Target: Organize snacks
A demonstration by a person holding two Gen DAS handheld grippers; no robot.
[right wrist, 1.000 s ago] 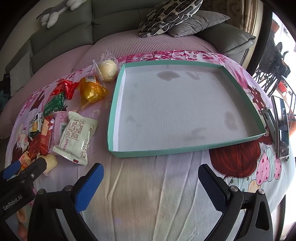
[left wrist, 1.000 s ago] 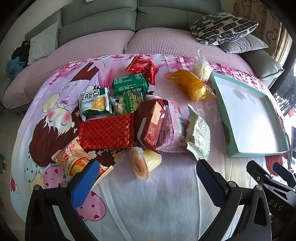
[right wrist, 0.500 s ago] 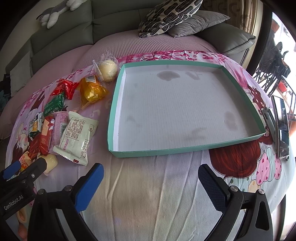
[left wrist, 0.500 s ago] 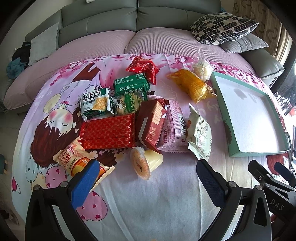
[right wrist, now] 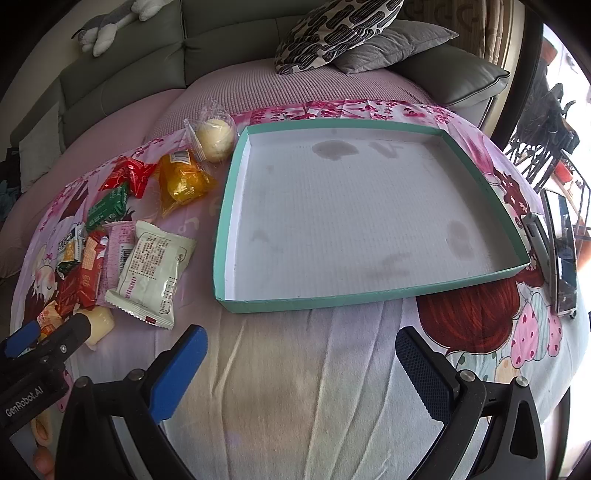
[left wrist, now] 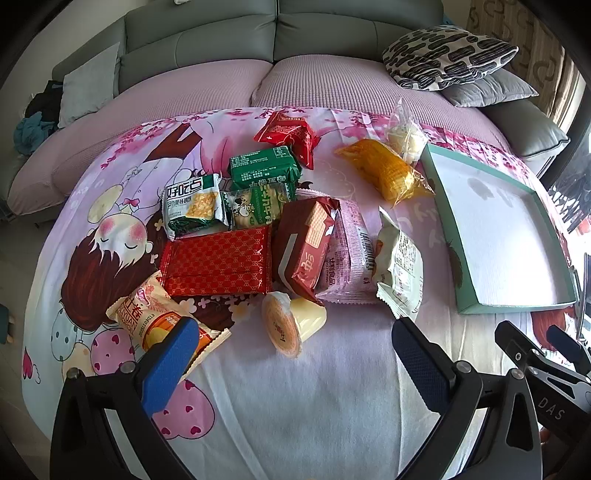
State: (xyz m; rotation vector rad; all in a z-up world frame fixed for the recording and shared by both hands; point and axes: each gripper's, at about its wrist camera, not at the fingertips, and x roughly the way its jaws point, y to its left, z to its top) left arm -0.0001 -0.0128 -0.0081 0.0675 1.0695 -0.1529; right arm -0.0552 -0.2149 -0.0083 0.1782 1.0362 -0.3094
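**Both grippers wide open, nothing held, snacks loose beside the tray**

Left gripper point(left wrist: 295, 354): jaws spread wide, nothing between the pads, hovering over the cartoon-print sheet point(left wrist: 295, 406). Its left fingertip point(left wrist: 173, 354) overlaps the cream-and-orange packet point(left wrist: 147, 314) in view; cannot tell if it touches. Straight ahead, just past the tips, the jelly cup point(left wrist: 291, 325) lies on its side. Beyond it, left to right: big red flat pack point(left wrist: 218, 258), brown-red wafer pack point(left wrist: 306, 247) leaning on the pink pack point(left wrist: 351, 251), then the white-green packet point(left wrist: 400, 266) just ahead of the right pad. Further ahead: white-green cracker bag point(left wrist: 192, 203), green pack point(left wrist: 264, 166), small red pack point(left wrist: 288, 133), yellow bag point(left wrist: 388, 171), clear bag with a pale bun point(left wrist: 404, 136).

Right gripper point(right wrist: 299, 365): also wide open and empty, above bare sheet. The teal tray point(right wrist: 332, 301) sits directly ahead, white floor with a few dark stains, no snacks in it.

View differences:
- Left wrist shows the whole snack pile; tray only at far right, partly cut off.
- Right wrist shows the full tray, a phone-like slab point(right wrist: 561, 251) right of it, and a grey plush toy point(right wrist: 110, 26) on the sofa back; the pile is squeezed to the left edge, mostly overlapped.
- Each view catches the other gripper's tip at its edge.
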